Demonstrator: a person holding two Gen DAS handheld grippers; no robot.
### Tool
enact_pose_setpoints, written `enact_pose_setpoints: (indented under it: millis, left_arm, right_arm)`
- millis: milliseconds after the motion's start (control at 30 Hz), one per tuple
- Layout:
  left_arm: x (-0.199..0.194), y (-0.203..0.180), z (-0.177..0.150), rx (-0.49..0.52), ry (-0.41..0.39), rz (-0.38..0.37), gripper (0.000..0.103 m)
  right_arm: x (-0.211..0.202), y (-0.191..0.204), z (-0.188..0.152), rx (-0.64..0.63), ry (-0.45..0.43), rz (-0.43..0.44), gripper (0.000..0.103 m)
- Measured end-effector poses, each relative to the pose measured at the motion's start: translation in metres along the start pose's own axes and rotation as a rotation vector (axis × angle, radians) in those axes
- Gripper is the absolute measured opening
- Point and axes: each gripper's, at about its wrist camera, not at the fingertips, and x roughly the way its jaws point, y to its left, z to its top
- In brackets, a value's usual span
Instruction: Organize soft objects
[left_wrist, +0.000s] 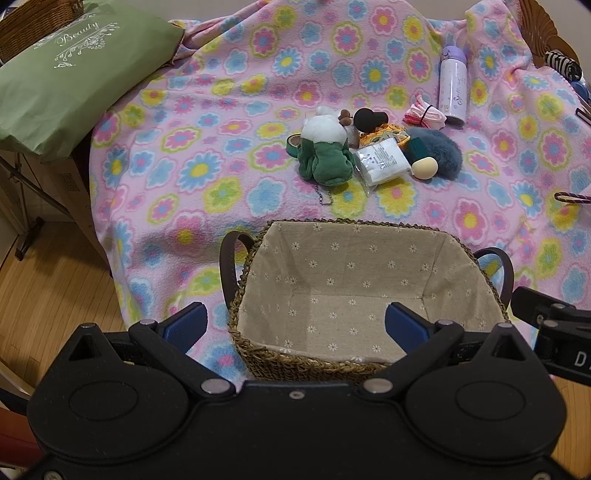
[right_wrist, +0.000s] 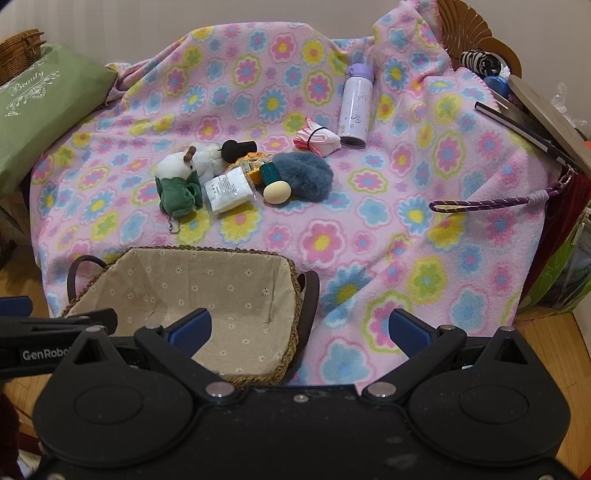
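Both tools, left tool (left_wrist: 295, 325) and right tool (right_wrist: 299, 328), hang released above the empty basket (left_wrist: 369, 225). The plush toy (left_wrist: 325, 147) lies far, touching a packet (left_wrist: 384, 162); grabbing carelessly could drag that along.

A table draped in a pink flowered blanket (left_wrist: 229, 177) carries everything. At the near edge sits a basket (left_wrist: 258, 354), lined and empty. Toward the middle lies a cluster: a green-and-white plush (left_wrist: 325, 155), a white packet (left_wrist: 384, 160) touching it, a blue fluffy puff (left_wrist: 441, 151), a beige sponge (left_wrist: 424, 168) and a black sponge (left_wrist: 369, 118). Just behind are pink cloths (left_wrist: 424, 115) and a purple bottle (left_wrist: 452, 88) lying down. A purple cord (right_wrist: 480, 203) reaches in from the right edge.
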Motion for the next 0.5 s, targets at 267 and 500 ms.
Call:
enact_pose_setpoints:
  millis: [267, 500]
  left_arm:
    - [0.0, 0.0001, 0.0002, 0.0, 0.001, 0.0, 0.099]
    - [0.0, 0.0001, 0.0004, -0.001, 0.002, 0.0, 0.099]
  right_arm:
    - [-0.0011, -0.0006, -0.0001, -0.003, -0.002, 0.0, 0.103]
    - [-0.0013, -0.0008, 0.0, -0.002, -0.001, 0.0, 0.103]
